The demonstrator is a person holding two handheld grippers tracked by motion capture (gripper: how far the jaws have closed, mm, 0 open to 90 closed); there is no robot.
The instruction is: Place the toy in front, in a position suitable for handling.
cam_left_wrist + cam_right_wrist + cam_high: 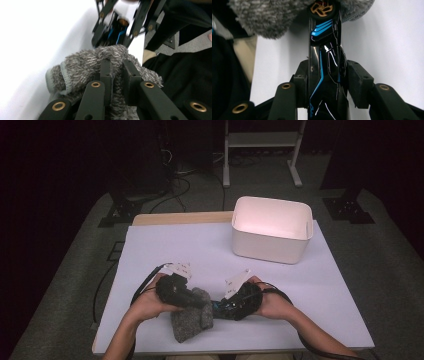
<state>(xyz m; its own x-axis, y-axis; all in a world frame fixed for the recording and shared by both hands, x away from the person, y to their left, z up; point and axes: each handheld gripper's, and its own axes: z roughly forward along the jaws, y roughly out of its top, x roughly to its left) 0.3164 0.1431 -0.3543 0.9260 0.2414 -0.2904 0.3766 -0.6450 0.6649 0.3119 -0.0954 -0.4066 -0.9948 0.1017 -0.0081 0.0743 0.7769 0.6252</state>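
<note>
On the left side of the white table (150, 250), the left gripper (192, 301) is in the person's left hand (147, 304), and its jaws are pressed close together on a grey fluffy cloth (190, 322). In the left gripper view the two black jaws pinch a fold of this cloth (85, 67) between them, and the rest of it hangs down on both sides. The cloth is near the front edge of the table, between the two hands and a little more to the left. Just to the right of it, the right gripper (220, 309) is in the person's right hand (272, 302); its jaws stand at a middle width and hold a glossy black object with blue lines (325, 75). The far end of this object, with a golden ring, reaches the fluffy cloth (262, 17) in the right gripper view. Far to the right and back, well apart from the hands, a white box (270, 232) stands on the table.
</note>
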